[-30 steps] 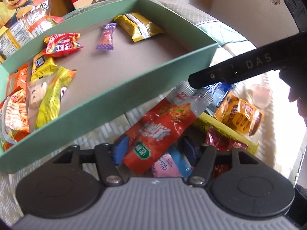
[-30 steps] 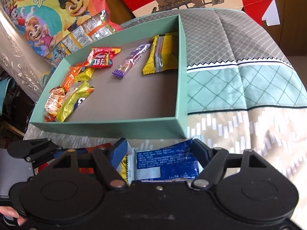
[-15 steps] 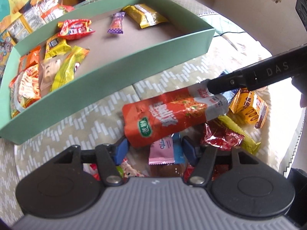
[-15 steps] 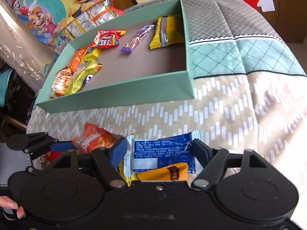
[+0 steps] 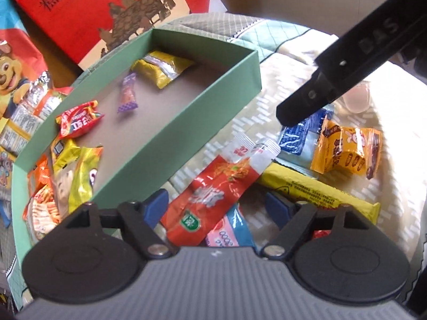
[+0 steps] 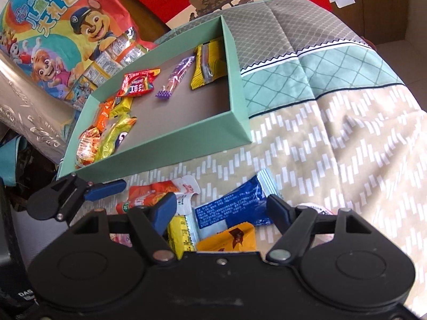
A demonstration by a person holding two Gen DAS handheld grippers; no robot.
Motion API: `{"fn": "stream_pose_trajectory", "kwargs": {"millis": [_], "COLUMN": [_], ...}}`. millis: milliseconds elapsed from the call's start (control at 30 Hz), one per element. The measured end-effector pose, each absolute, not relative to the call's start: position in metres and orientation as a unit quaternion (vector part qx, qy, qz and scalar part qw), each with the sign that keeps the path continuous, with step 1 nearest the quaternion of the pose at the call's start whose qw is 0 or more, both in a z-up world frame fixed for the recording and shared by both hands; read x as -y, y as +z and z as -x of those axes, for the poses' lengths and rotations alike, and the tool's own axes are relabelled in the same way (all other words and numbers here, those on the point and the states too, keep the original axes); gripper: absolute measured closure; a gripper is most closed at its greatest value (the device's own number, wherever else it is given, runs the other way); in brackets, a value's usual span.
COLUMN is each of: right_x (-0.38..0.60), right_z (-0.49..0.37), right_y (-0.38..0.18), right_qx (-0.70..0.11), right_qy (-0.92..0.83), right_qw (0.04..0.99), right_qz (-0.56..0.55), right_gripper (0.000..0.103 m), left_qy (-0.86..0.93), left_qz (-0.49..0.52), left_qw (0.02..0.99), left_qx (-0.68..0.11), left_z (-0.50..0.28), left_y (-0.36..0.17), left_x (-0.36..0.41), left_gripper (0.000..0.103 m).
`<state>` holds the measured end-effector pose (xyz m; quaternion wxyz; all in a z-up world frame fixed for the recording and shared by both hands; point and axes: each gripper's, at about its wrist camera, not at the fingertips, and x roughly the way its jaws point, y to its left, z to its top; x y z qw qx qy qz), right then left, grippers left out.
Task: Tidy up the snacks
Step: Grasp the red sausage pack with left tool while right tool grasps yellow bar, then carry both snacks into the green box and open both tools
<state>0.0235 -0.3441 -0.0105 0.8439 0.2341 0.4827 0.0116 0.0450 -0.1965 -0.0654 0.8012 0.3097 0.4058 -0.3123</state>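
Left gripper (image 5: 216,208): fingers wide and just opened further, astride the red snack packet (image 5: 213,192) without pressing it. Right gripper (image 6: 221,210): fingers wide over the blue packet (image 6: 234,208), not gripping. Both packets lie on the patterned cloth (image 6: 333,146) beside the green box (image 6: 234,80).

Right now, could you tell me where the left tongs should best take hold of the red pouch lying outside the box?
Grip the red pouch across its flat red body, near the green logo end, coming down from above. That end lies between the open left tongs, whose jaws have just been opening, and it rests on top of the pink packet. Its clear far end narrows, so it probably offers less hold.
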Motion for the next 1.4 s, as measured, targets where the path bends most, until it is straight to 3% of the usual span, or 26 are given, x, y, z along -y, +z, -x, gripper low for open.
{"fn": "stream_pose_trajectory", "kwargs": {"millis": [33, 67, 100, 133, 200, 233, 333, 600, 833, 967, 1000, 1033, 1067, 1100, 1400], "right_x": [0.344, 0.344, 0.343, 0.342, 0.339, 0.336, 0.325, 0.285, 0.282, 0.268, 0.264, 0.261, 0.257, 0.254, 0.285], "right_z": [-0.022, -0.02, -0.019, -0.019, -0.017, -0.017, -0.015, -0.014, -0.017, -0.018, -0.018, -0.017, -0.016, -0.015, -0.011], "right_y": [-0.009, -0.008, -0.007, -0.005, -0.002, -0.001, 0.003, -0.014, -0.034, -0.034, -0.033, -0.033, -0.033, -0.032, -0.007], "right_qx": [-0.479, -0.476, -0.472, -0.468, -0.463, -0.462, -0.462, -0.509, -0.522, -0.508, -0.504, -0.502, -0.499, -0.498, -0.478], "right_qy": [0.009, 0.006, 0.004, 0.003, 0.008, 0.012, 0.031, 0.073, 0.045, 0.043, 0.042, 0.04, 0.036, 0.025, 0.032], "right_qw": [0.846, 0.848, 0.851, 0.853, 0.855, 0.856, 0.857, 0.833, 0.829, 0.847, 0.852, 0.855, 0.858, 0.861, 0.857], "right_qz": [-0.233, -0.232, -0.232, -0.232, -0.234, -0.232, -0.228, -0.203, -0.197, -0.151, -0.136, -0.125, -0.113, -0.1, -0.19], "right_gripper": [0.028, 0.028, 0.028, 0.032, 0.045, 0.057, 0.071, 0.071, 0.072, 0.073, 0.072, 0.073, 0.073, 0.08, 0.081], "left_qy": [-0.312, -0.314, -0.317, -0.312, -0.288, -0.281, -0.261, -0.236, -0.217, -0.217, -0.219, -0.22, -0.221, -0.22, -0.209], "left_qz": [-0.302, -0.288, -0.275, -0.264, -0.243, -0.221, -0.176, -0.087, -0.12, -0.138, -0.142, -0.146, -0.146, -0.142, -0.084], "left_qw": [0.802, 0.803, 0.8, 0.802, 0.808, 0.807, 0.808, 0.797, 0.814, 0.811, 0.81, 0.813, 0.817, 0.818, 0.827], "left_qx": [-0.411, -0.417, -0.428, -0.435, -0.453, -0.47, -0.497, -0.548, -0.524, -0.526, -0.526, -0.519, -0.513, -0.513, -0.515], "left_z": [-0.048, -0.052, -0.056, -0.061, -0.071, -0.077, -0.083, -0.078, -0.081, -0.089, -0.089, -0.09, -0.088, -0.087, -0.078], "left_y": [-0.067, -0.066, -0.066, -0.063, -0.061, -0.061, -0.056, -0.05, -0.051, -0.059, -0.061, -0.063, -0.062, -0.061, -0.04], "left_x": [0.197, 0.195, 0.195, 0.193, 0.189, 0.184, 0.165, 0.116, 0.117, 0.127, 0.129, 0.131, 0.131, 0.131, 0.107], "left_gripper": [0.033, 0.043, 0.063, 0.071, 0.078, 0.078, 0.078, 0.078, 0.051, 0.048, 0.054, 0.072, 0.083, 0.082, 0.085]}}
